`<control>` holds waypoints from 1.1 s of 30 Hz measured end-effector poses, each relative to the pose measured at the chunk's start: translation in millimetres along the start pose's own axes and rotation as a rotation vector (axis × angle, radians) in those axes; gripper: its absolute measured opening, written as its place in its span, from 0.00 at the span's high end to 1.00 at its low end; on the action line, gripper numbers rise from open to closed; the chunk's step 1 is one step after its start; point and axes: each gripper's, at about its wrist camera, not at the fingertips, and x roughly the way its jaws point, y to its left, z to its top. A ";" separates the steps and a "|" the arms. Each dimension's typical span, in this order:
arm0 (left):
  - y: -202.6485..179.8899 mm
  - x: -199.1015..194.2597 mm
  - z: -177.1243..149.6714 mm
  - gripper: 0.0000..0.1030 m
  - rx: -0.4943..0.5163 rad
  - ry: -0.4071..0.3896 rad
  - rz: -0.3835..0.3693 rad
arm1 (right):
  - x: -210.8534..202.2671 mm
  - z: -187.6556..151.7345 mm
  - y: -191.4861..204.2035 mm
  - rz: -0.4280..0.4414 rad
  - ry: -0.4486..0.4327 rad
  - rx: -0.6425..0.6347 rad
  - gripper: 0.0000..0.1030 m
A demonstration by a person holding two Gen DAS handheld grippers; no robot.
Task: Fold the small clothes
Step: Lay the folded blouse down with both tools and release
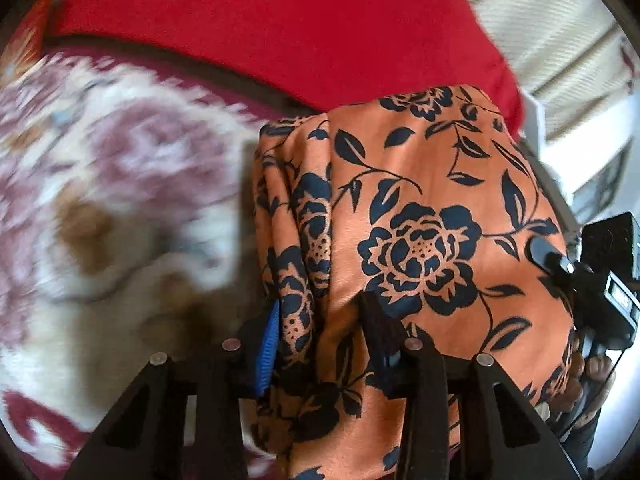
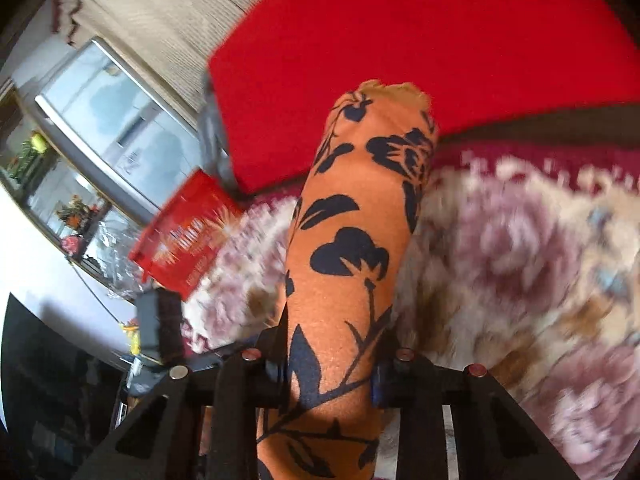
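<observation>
Garment: orange cloth printed with dark blue flowers and leaves (image 1: 420,216); lifted off the blanket, draped over and between both grippers.
Garment, right wrist view: bunched into a thick roll (image 2: 356,248) running away from the camera; its far end stands in front of the red cushion.
Left gripper (image 1: 320,332): closed on a gathered fold of the garment; one blue pad shows at the left finger, the other finger is partly under cloth.
Right gripper (image 2: 332,364): clamped on the rolled garment, which fills the gap between the fingers.
Surface: plush blanket (image 1: 120,184) patterned in cream, maroon and tan; lies beneath and beside the garment.
Red cushion (image 1: 280,28): plain red, lying at the blanket's far edge, behind the garment.
Red box (image 2: 188,236): printed carton with gold lettering, left of the garment at the blanket's edge.
Room, wall: pale ribbed covering (image 2: 160,4) beyond the red cushion.
Room, cabinet: glass-fronted unit (image 2: 116,120) left of the red cushion; plants and small ornaments behind its glass.
Second rig: black camera body of the right gripper (image 1: 608,264) at the garment's right edge, with fingers of a hand (image 1: 592,368) below it.
Hard to make out: blanket pattern is motion-blurred; lettering on the red box unreadable.
Hidden: garment's type and full outline cannot be told; its lower part is cut off by the frame.
</observation>
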 end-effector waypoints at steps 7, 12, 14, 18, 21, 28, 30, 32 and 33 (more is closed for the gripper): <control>-79.8 73.2 -11.7 0.60 0.134 0.119 0.086 | -78.1 -10.1 -104.7 -0.055 -0.067 0.204 0.71; -98.6 60.8 -20.0 0.57 0.171 0.098 0.131 | -69.0 -48.1 -179.3 -0.073 -0.054 0.407 0.44; -104.9 39.5 -23.5 0.57 0.205 0.053 0.164 | -77.4 -53.8 -187.9 -0.136 -0.097 0.435 0.31; -105.4 17.3 -32.1 0.57 0.217 0.015 0.189 | -102.0 -48.7 -158.7 -0.186 -0.166 0.351 0.31; -100.7 28.1 -36.3 0.57 0.228 0.025 0.254 | -113.8 -51.1 -106.5 -0.059 -0.184 0.253 0.31; -103.9 15.8 -51.1 0.57 0.228 0.023 0.260 | -71.0 -96.0 -80.7 -0.038 -0.011 0.213 0.28; -106.0 16.5 -52.3 0.57 0.243 0.016 0.275 | -69.6 -101.0 -85.2 -0.035 -0.029 0.252 0.28; -106.2 16.4 -52.5 0.57 0.241 0.016 0.277 | -79.7 -99.3 -70.3 -0.028 -0.074 0.204 0.28; -106.3 15.7 -53.1 0.57 0.240 0.016 0.280 | -82.5 -98.3 -64.8 -0.017 -0.092 0.185 0.28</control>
